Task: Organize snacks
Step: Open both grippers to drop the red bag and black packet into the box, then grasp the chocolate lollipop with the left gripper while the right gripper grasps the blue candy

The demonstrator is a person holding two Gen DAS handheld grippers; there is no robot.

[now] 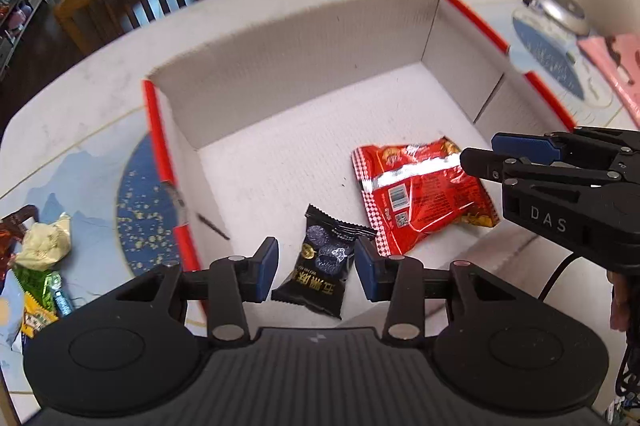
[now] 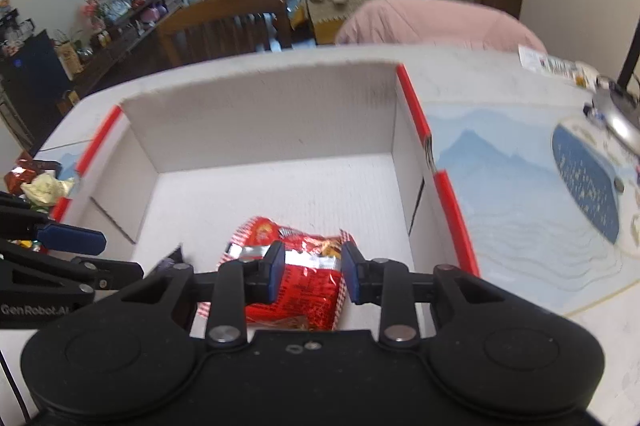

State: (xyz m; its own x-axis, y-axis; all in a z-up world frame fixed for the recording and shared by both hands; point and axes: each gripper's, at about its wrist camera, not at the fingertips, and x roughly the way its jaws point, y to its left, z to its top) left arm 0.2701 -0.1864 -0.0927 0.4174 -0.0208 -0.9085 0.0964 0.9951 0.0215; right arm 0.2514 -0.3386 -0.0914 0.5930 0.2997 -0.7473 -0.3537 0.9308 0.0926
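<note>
A white cardboard box (image 1: 296, 66) with red edges stands on the table. Inside lie a small black snack packet (image 1: 324, 266) and a larger red snack bag (image 1: 424, 194). My left gripper (image 1: 316, 268) is open above the black packet, its blue pads on either side and apart from it. My right gripper (image 2: 313, 272) is open over the red bag (image 2: 296, 266), pads apart from it; it shows in the left wrist view (image 1: 480, 152) at the bag's right end. The black packet (image 2: 170, 260) is mostly hidden in the right wrist view.
Several loose snack packets (image 1: 36, 254) lie on the table left of the box, also in the right wrist view (image 2: 36, 182). A desk lamp base (image 1: 556, 2) and a pink item (image 1: 616, 66) sit at the right. A wooden chair (image 2: 228, 26) stands behind the table.
</note>
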